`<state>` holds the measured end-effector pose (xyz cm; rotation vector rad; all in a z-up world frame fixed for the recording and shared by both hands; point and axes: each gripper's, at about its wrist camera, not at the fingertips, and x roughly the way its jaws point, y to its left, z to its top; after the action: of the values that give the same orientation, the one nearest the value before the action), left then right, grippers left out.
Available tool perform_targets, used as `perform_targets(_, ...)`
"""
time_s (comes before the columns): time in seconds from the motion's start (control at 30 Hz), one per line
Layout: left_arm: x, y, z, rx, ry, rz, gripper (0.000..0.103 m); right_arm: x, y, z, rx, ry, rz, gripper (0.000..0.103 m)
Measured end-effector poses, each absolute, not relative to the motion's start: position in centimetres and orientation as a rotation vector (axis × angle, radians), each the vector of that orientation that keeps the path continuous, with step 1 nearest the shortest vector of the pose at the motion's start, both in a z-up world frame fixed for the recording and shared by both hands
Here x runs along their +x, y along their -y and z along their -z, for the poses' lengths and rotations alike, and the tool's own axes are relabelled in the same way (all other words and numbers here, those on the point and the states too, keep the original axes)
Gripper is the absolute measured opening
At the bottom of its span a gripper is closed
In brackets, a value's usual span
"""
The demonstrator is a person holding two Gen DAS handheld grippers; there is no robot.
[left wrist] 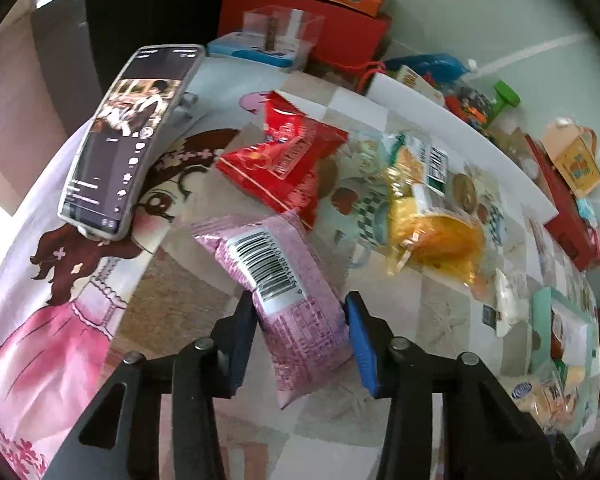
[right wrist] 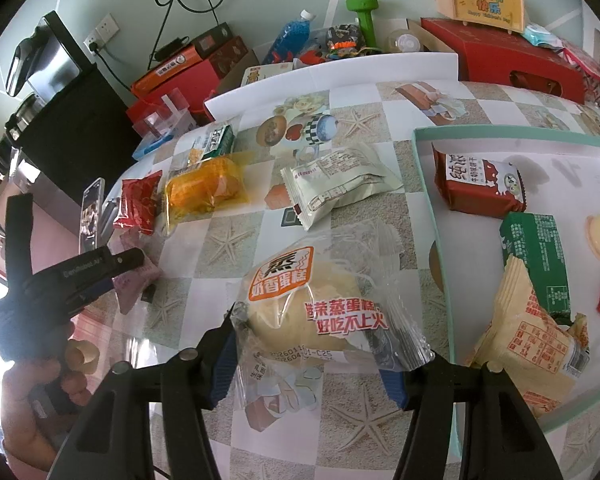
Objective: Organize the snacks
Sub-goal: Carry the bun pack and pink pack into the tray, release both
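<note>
The pink snack packet [left wrist: 284, 300], long axis pointing away from the camera, sits clamped between the left gripper's [left wrist: 300, 336] fingers.

We see a tabletop [right wrist: 392, 128] covered in white and sandy checks printed with starfish. The snack tray [right wrist: 424, 168] has a mint-green rim and a white floor. On our left, the pink packet [left wrist: 284, 288] bears a black-and-white barcode. Beside it lie a red packet [left wrist: 288, 160] and a clear yellow-orange one [left wrist: 432, 224]. The cake bag [right wrist: 324, 312] is clear with orange and red lettering. Our tongs' pads [left wrist: 362, 344] are blue on black arms.
</note>
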<state>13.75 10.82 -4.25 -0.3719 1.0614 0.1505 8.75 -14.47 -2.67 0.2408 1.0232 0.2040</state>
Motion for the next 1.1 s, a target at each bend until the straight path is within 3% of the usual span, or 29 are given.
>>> perform_targets(0.5, 12.3, -6.0, -3.2, -0.311, -0.882, 0.023, 0.041, 7.5, 18.2, -2.4, 0.303, -0.872, -0.175, 0.063)
perform_targets(1.1, 9.4, 10.3, -5.7, -0.037, -0.831, 0.412, 0.042, 3.9, 37.7, -4.0, 0.569, -0.745, 0.242, 0.063)
